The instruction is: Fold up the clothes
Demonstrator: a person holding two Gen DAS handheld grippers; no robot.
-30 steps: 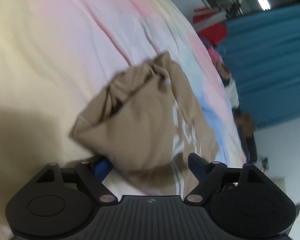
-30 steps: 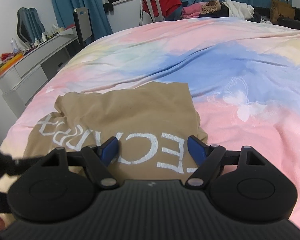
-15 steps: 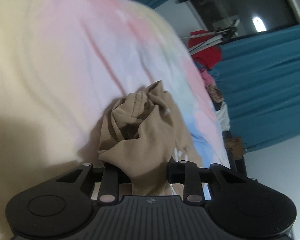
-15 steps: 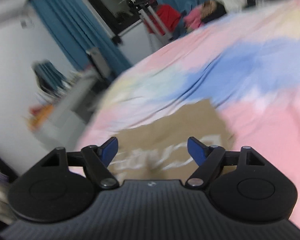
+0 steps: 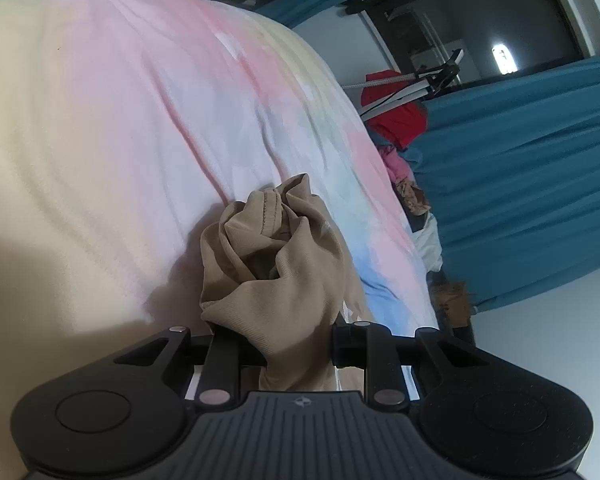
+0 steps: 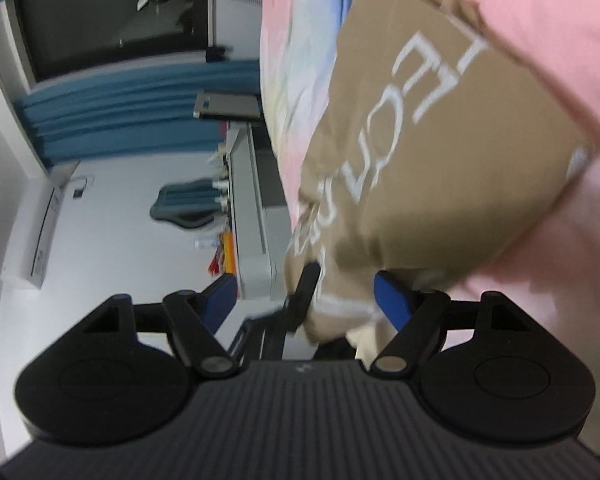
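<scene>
A tan T-shirt with white lettering lies bunched on the pastel bedspread. My left gripper is shut on a thick fold of it, with cloth piled up in front of the jaws. In the right wrist view the same T-shirt shows its folded body and white letters. My right gripper is open, rolled sideways, with its blue fingertips at the shirt's near edge. The left gripper's black finger shows between them, pinching the cloth.
Blue curtains, a red garment on a rack and piled clothes stand beyond the bed. In the right wrist view a grey dresser with small items and a mirror stand beside the bed.
My left gripper has closed on the shirt's edge and gathered it into a bunch. My right gripper has rolled sideways and moved to the shirt's near edge, still open.
</scene>
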